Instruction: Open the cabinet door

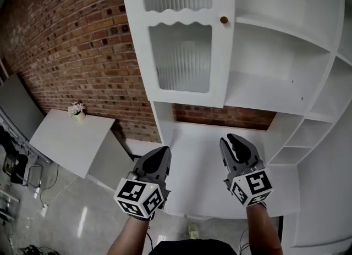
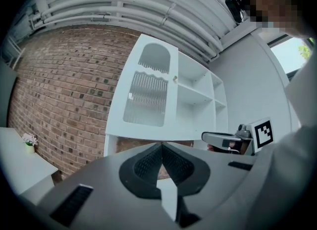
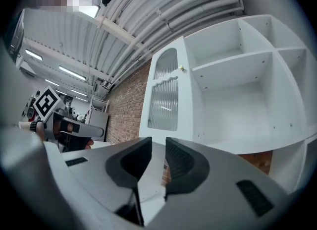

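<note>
Approach to the cabinet door [image 1: 184, 39] and its knob [image 1: 224, 20]. The left gripper [image 1: 162, 151] is clenched and idle. The right gripper [image 1: 231, 139] is slightly parted and empty, probably readied for the knob.

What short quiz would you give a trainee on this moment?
1. True or false: the right gripper grips the door's brass knob.
2. What stands on the white table by the brick wall? A. a small pot of flowers B. a mug C. a book
3. Which gripper's jaws are together?

Key:
1. False; its jaws stand slightly apart with nothing between them, away from the knob.
2. A.
3. The left gripper.
</note>
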